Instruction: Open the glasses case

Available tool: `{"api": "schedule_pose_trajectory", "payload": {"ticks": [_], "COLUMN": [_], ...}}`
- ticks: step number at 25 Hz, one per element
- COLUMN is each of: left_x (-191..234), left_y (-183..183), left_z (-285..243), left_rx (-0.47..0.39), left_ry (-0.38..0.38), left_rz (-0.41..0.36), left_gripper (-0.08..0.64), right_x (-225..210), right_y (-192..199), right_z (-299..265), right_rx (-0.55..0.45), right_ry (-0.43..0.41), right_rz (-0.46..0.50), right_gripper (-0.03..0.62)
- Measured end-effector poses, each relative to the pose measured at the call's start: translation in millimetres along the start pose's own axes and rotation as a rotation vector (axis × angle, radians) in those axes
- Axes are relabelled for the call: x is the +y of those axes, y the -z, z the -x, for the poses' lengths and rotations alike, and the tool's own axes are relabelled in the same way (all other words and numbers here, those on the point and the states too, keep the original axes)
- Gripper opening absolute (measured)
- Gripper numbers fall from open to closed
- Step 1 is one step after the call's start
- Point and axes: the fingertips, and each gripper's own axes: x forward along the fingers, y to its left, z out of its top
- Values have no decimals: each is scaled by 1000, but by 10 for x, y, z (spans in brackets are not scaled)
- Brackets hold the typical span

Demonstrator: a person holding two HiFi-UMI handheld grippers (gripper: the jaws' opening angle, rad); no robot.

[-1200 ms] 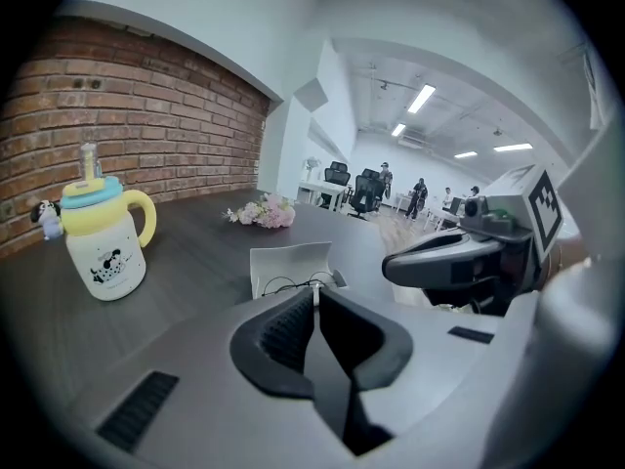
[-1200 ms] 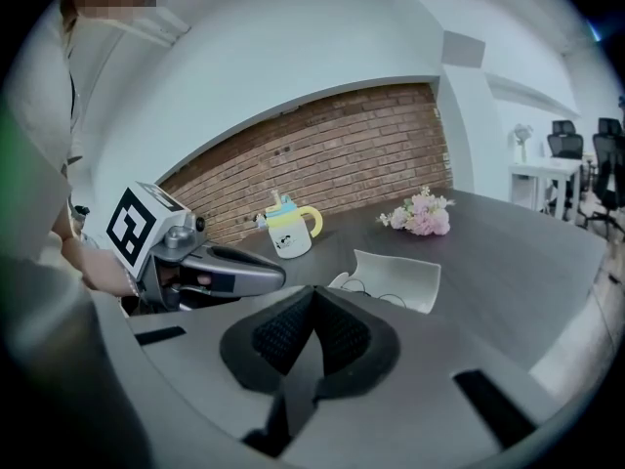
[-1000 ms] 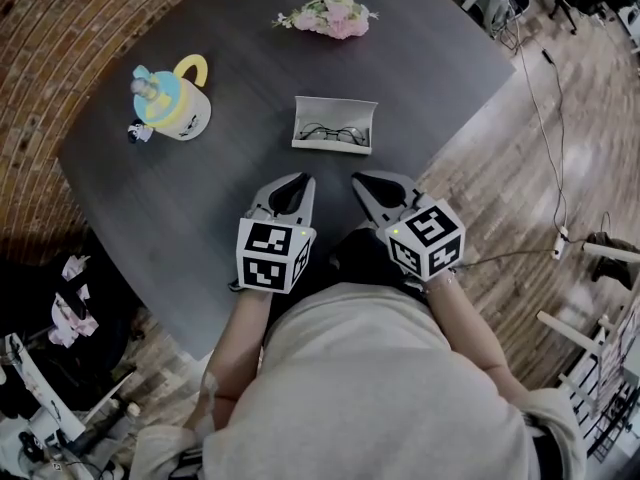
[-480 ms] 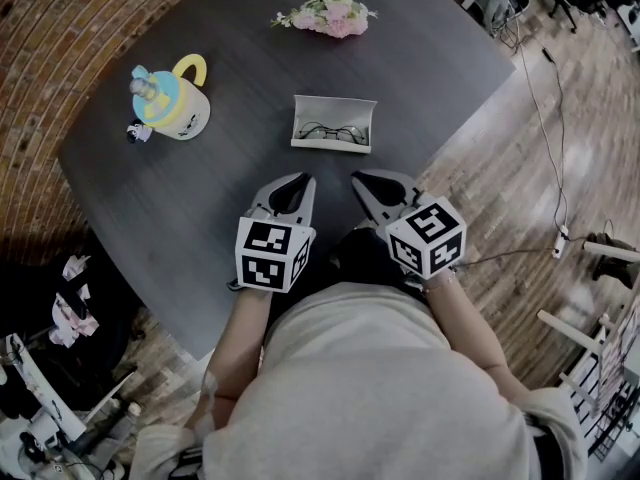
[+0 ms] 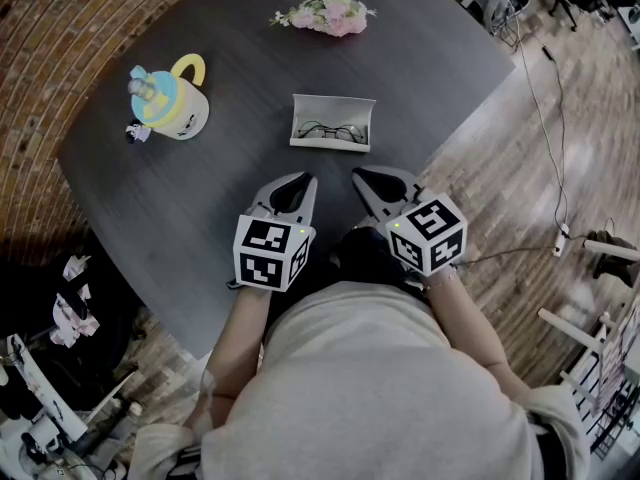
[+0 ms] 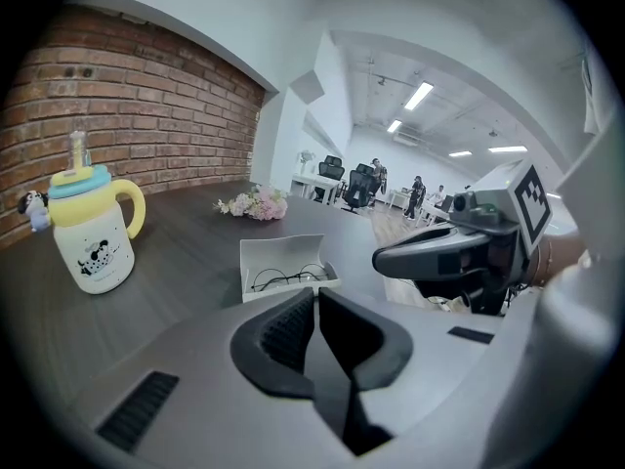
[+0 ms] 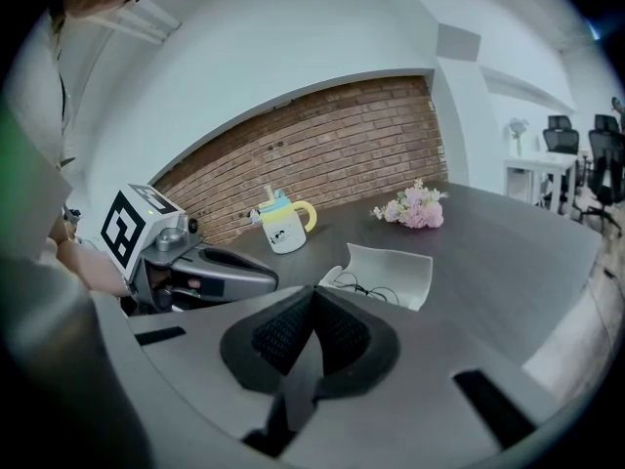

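Note:
A white glasses case (image 5: pixel 333 123) lies open on the dark table (image 5: pixel 240 58), its lid raised at the far side and a pair of thin black glasses (image 5: pixel 333 132) inside. The case also shows in the left gripper view (image 6: pixel 286 265) and the right gripper view (image 7: pixel 386 272). My left gripper (image 5: pixel 306 180) hovers near the table's front edge, short of the case, shut with nothing between its jaws. My right gripper (image 5: pixel 359 178) sits beside it, also shut and empty. Neither touches the case.
A white cup with a yellow handle and blue lid (image 5: pixel 172 101) stands at the table's left, a small figurine (image 5: pixel 137 132) beside it. A pink flower bunch (image 5: pixel 327 13) lies at the far edge. Wooden floor with cables (image 5: pixel 545 118) lies to the right.

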Motion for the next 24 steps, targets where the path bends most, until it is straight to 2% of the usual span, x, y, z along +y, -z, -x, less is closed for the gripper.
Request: {"api": "schedule_pose_trajectory", "payload": {"ticks": [11, 24], "left_x": [2, 75], "left_y": [100, 124], "left_z": [-40, -50], "left_rx": [29, 25], "left_ry": [21, 15], "left_rz": [8, 69], "left_gripper": [35, 35], "right_x": [20, -7], "right_y": [126, 138], "right_z": [-49, -49], "right_rx": [33, 25], "right_ry": [-30, -64], "right_rz": [-20, -59], "right_gripper": [5, 5]}}
